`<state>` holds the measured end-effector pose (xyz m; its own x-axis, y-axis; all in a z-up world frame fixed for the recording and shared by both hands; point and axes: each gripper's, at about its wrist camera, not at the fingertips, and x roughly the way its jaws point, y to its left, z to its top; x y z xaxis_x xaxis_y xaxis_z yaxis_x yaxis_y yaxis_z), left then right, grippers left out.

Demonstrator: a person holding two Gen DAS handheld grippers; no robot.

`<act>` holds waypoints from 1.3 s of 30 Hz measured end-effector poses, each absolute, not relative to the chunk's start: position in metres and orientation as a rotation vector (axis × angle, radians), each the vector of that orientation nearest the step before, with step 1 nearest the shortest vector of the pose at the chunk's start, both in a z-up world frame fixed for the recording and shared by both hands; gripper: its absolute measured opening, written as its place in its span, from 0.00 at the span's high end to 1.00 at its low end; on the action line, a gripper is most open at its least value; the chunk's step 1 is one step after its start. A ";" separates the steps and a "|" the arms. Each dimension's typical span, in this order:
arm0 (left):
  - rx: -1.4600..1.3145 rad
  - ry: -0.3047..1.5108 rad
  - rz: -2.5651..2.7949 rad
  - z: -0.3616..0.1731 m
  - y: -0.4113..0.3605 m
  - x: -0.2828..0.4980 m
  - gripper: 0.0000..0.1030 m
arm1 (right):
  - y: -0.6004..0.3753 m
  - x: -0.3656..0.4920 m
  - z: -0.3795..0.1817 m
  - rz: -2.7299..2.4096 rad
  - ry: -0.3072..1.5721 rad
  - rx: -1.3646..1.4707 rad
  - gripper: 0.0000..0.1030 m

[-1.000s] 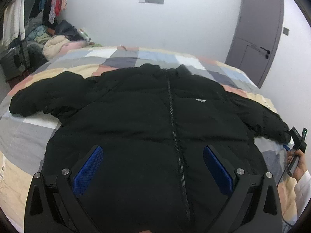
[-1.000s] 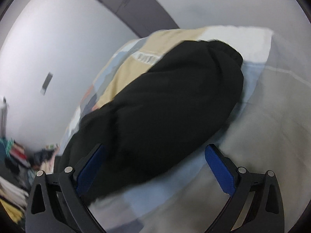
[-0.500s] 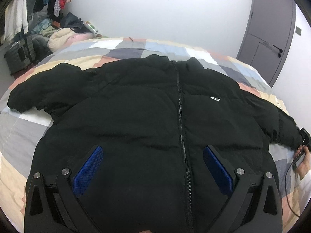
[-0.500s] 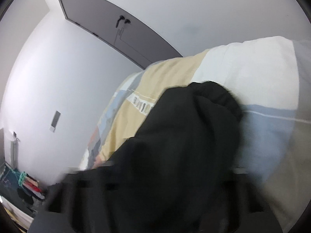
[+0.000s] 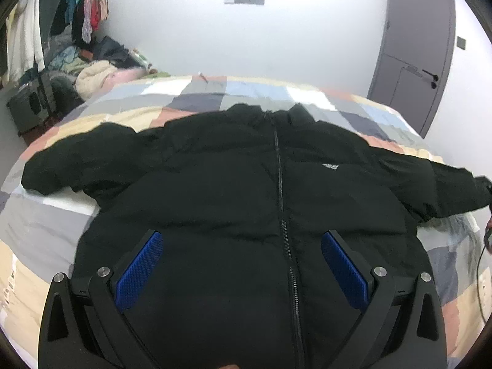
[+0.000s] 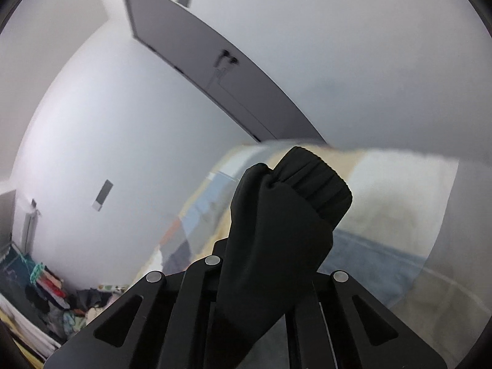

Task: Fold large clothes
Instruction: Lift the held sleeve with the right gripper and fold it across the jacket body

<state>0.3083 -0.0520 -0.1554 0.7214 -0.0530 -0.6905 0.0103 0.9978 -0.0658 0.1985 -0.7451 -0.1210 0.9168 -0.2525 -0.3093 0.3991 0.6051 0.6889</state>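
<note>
My right claw (image 6: 264,264) clamped tight on black jacket (image 5: 276,203) sleeve cuff (image 6: 319,181), lifted off bed (image 5: 46,215). My left claw (image 5: 243,264) wide, holding nothing, above jacket hem. Jacket lies front-up, zipped, sleeves spread across patchwork bed.

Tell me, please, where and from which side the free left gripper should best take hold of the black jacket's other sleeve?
Grip the cuff end of the spread sleeve, coming from the bed's outer edge. It lies flat and extended on the quilt, so its end is exposed. The left gripper hangs open above the jacket.
</note>
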 end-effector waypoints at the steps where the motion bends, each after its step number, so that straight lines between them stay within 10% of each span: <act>1: -0.054 0.755 -0.040 -0.151 -0.051 0.305 0.00 | -0.738 0.194 -0.105 -0.375 0.181 0.817 0.96; 25: 0.076 0.568 -0.040 -0.109 -0.006 0.240 0.00 | -0.426 0.261 0.134 -0.094 0.146 0.310 0.92; 39: 0.090 0.576 -0.097 -0.142 0.022 0.240 0.00 | -0.197 0.336 0.082 0.205 0.275 0.077 0.92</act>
